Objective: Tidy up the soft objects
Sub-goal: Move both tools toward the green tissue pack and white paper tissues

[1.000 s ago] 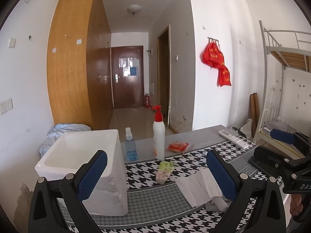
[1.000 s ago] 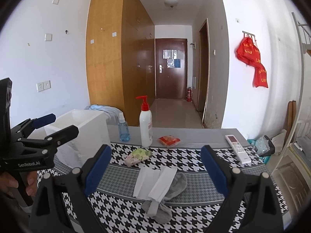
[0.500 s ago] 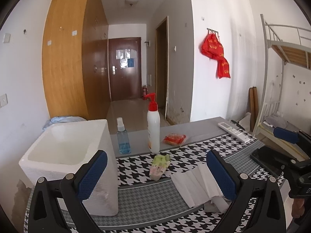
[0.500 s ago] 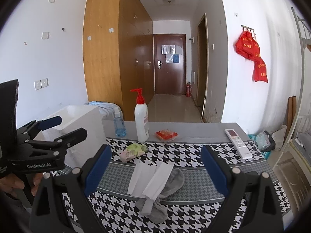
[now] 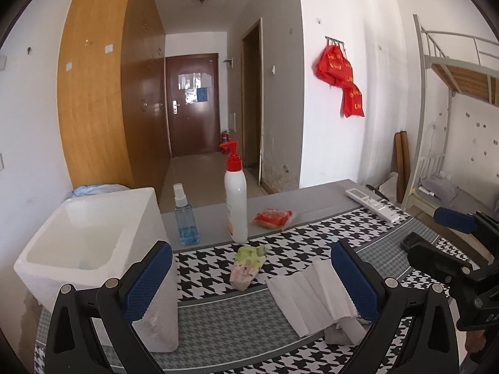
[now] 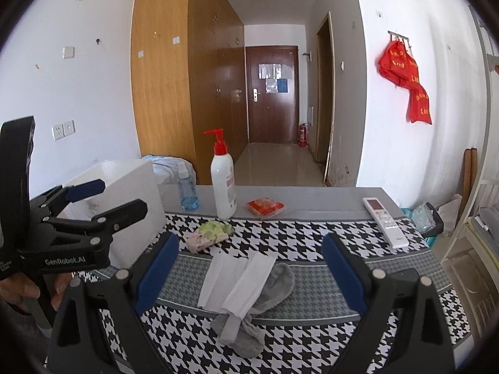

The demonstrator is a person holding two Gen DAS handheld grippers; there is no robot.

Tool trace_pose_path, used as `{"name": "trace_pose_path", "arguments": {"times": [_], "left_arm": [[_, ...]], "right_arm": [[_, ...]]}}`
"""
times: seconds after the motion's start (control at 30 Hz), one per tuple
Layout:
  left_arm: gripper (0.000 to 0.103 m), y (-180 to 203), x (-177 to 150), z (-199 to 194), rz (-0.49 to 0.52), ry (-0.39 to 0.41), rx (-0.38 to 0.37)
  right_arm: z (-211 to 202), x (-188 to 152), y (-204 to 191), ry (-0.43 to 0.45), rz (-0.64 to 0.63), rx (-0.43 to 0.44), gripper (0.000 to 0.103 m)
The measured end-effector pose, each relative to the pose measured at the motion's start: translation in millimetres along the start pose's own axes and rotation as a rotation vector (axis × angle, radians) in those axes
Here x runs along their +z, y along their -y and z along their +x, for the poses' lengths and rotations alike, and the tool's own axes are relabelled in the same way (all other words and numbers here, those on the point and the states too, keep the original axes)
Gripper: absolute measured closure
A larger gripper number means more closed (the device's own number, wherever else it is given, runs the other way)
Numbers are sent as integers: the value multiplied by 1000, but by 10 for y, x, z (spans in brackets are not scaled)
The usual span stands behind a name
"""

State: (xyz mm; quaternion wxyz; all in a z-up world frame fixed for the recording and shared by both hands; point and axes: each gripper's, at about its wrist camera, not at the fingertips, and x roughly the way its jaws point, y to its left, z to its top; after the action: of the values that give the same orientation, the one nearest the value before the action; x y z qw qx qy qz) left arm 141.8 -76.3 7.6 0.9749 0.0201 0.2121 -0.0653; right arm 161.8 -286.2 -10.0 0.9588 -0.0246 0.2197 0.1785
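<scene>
Bright, even daylight; sharp centre, fisheye-bent edges, dark corners.

Left wrist cam: sits low over near edge of bench (image 5: pixel 312 196), facing fwd along own fingers (image 5: pixel 149 275) toward pump bottle (image 5: pixel 236 199), hallway door beyond; foam box (image 5: pixel 93 240) close, left of bottle. Right wrist cam: same near edge, further right, slightly higher, also facing pump bottle (image 6: pixel 222 180) and door. Both close to bench (image 6: pixel 327 199). Shared: pump bottle, folded paper (image 5: pixel 308 299) (image 6: pixel 237 280) nearer than bottle, foam box (image 6: pixel 124 180). Each cam catches other tool at frame edge: right gripper (image 5: pixel 449 243), left gripper (image 6: pixel 103 198).
</scene>
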Motion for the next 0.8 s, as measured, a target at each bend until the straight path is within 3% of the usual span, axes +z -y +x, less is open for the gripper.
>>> {"name": "trace_pose_path", "arguments": {"times": [0.47,0.8], "left_arm": [[1,55,46,317,-8,-57,-32],[1,91,11,663,-23,-144,-61]], "right_arm": [[122,-83,74,-32,22,7,8],[189,-121,174,-47,41,7,8]]}}
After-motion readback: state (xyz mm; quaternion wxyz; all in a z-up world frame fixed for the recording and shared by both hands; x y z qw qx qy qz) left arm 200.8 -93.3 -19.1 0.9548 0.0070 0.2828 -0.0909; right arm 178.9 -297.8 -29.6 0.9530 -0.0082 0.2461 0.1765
